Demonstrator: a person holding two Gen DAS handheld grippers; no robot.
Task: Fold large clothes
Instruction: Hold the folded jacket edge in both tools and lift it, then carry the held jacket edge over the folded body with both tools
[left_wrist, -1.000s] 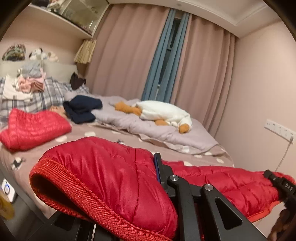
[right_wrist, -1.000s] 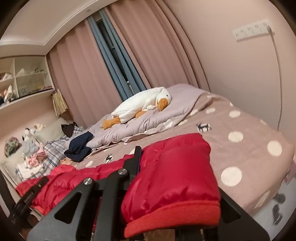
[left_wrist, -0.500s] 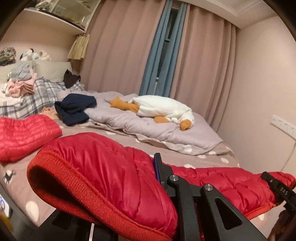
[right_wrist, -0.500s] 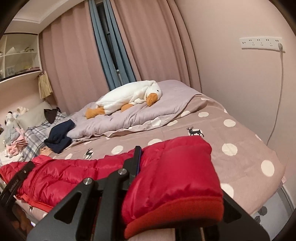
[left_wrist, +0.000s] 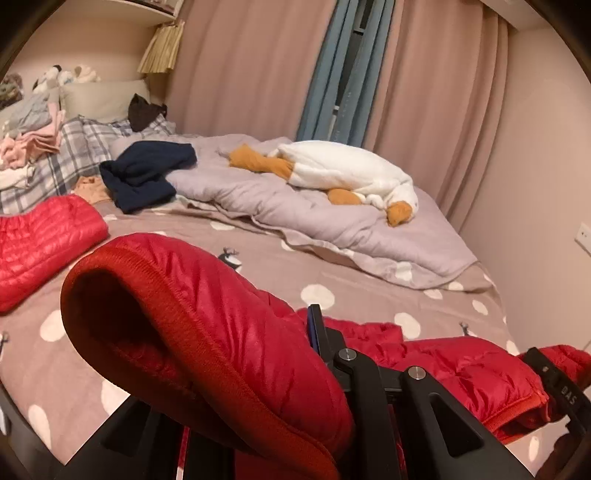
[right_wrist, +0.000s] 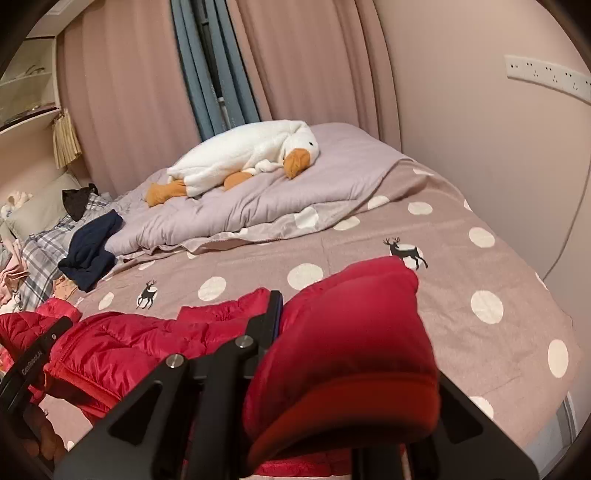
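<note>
A red quilted down jacket stretches between my two grippers above the near edge of the bed. My left gripper is shut on one sleeve end, whose ribbed cuff bulges open to the left of the fingers. My right gripper is shut on the other sleeve end, its cuff draped over the right finger. The jacket body sags between them onto the polka-dot bedsheet. Each view shows the other gripper at its edge.
A second red quilted garment lies on the bed's left. A navy garment, a grey duvet with a white plush goose, and piled clothes on plaid pillows fill the far side. The wall borders the bed's right.
Both grippers have tilted down and moved forward over the bed with the sleeves still held; the jacket body has come lower onto the sheet.
</note>
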